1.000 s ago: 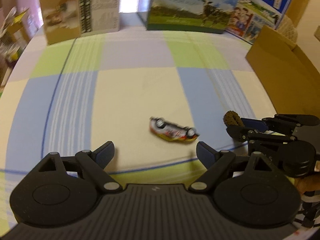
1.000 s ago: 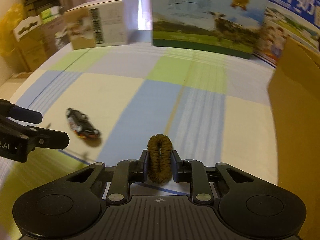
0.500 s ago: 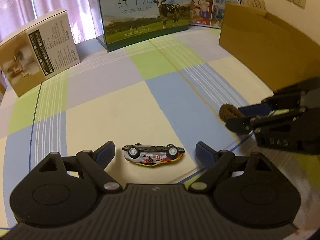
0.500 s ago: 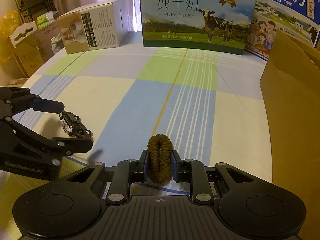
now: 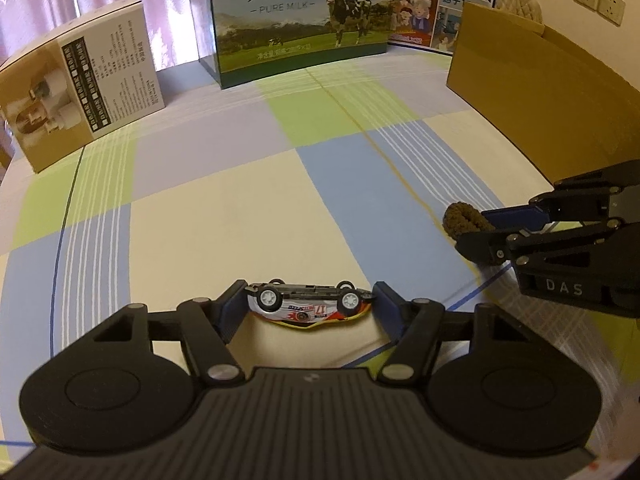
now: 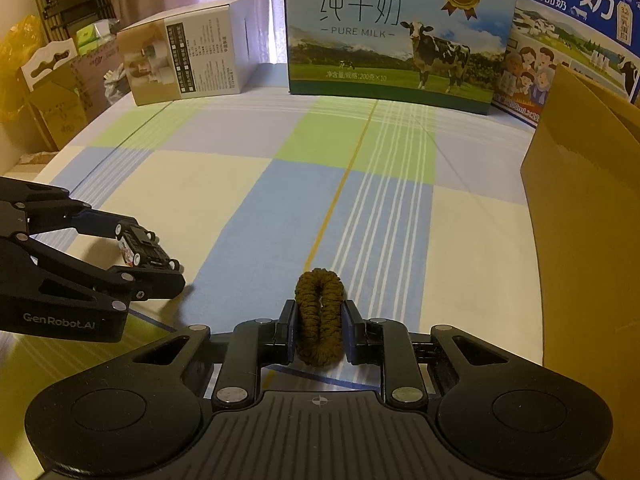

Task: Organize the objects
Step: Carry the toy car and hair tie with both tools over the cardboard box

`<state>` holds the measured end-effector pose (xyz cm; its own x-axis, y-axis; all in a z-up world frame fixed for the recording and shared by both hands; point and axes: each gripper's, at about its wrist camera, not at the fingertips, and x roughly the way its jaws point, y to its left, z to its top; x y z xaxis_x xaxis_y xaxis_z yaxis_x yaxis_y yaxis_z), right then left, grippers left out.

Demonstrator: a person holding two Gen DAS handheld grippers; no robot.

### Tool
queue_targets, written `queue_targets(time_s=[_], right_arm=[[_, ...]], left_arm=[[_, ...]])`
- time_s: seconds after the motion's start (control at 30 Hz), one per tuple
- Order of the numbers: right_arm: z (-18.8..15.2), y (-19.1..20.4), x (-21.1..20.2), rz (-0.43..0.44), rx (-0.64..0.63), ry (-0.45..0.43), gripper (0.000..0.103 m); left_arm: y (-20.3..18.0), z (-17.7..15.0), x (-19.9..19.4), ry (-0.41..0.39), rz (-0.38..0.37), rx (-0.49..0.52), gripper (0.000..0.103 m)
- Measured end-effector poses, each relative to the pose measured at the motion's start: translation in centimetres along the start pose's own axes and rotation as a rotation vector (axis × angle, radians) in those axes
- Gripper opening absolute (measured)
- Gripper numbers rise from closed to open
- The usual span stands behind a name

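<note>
Left claw [image 5: 308, 300]: low over the surface, fingers pointing forward and roughly level, jaws narrowed onto the ends of the toy car [image 5: 307, 307], which sits upside down between the pads, wheels up. Both pads touch it, nose and tail. From the right wrist view the same claw [image 6: 146, 250] comes in from the left edge, the car spanning the gap between its two fingers.

Right claw [image 6: 319, 320]: jaws nearly together, clamping a brown hair tie [image 6: 319, 316] squeezed into a narrow upright loop between the pads. In the left wrist view it [image 5: 466, 224] sits to the right of the left claw and apart from it.
</note>
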<state>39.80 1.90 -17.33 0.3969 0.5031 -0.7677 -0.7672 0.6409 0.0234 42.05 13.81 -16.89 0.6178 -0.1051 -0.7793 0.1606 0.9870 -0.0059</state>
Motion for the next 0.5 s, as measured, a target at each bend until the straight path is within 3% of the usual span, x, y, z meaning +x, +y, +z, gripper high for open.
queue_targets(time_s=[0.5], right_arm=[[-0.5, 0.7, -2.0, 0.058, 0.003, 0.031, 0.015]], left_arm=[[-0.5, -0.8, -3.5, 0.011, 0.015, -0.08, 0.064]])
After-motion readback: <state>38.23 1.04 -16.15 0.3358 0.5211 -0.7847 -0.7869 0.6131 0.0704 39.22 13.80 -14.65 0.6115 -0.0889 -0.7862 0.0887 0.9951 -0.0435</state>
